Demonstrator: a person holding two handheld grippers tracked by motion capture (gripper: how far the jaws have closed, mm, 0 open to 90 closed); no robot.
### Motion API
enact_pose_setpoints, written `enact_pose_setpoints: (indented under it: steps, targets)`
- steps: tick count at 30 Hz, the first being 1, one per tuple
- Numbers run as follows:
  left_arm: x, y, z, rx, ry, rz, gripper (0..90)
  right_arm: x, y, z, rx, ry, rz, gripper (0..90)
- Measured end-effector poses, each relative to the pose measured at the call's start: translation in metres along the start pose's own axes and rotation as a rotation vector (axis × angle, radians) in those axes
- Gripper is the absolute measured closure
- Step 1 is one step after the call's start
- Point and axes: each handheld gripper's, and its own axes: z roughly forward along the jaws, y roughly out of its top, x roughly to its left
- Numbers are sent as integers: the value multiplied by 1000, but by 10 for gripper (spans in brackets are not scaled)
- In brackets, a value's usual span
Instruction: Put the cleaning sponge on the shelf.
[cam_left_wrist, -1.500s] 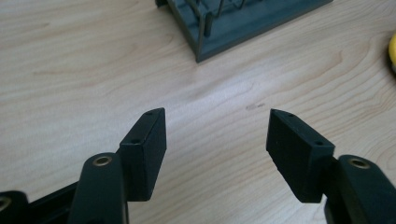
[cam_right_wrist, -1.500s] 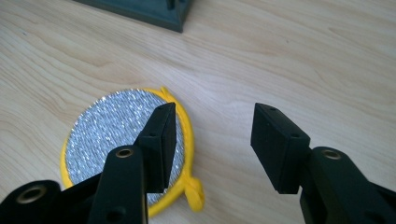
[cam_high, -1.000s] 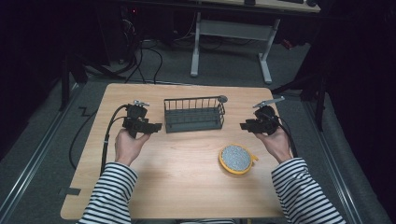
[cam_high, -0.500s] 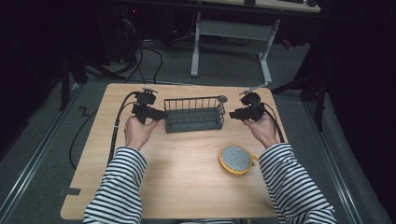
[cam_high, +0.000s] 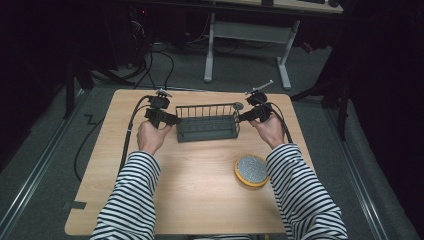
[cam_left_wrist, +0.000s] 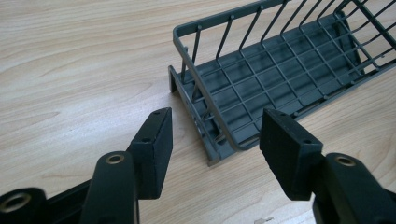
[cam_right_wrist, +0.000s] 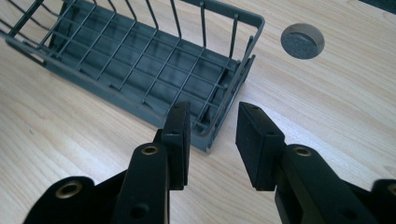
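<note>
Your left gripper (cam_high: 167, 118) and right gripper (cam_high: 248, 116) flank the grey wire basket (cam_high: 207, 121) at upper centre. Both are released, jaws spread at its ends. A yellow-rimmed disc (cam_high: 251, 170) lies at lower right

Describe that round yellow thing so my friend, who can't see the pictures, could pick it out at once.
Start at the light wooden table, where a dark grey wire basket stands between the two hand-held grippers. Nearer the person and toward their right side lies a flat round disc, by the right striped sleeve. Its yellow rim around a speckled grey face sets it apart; everything else there is dark.
</note>
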Motion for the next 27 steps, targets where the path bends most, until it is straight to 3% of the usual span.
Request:
enact_pose_setpoints:
  steps: [10, 23, 27]
  targets:
    - [-3, 4, 11, 21, -5, 5, 573, 0, 7, 17, 26, -5, 29, 714]
    - [-1, 1, 14, 50, -23, 15, 746, 1, 6, 17, 64, -21, 13, 771]
    - [-1, -1, 13, 50, -36, 8, 748, 2, 5, 16, 74, -22, 12, 772]
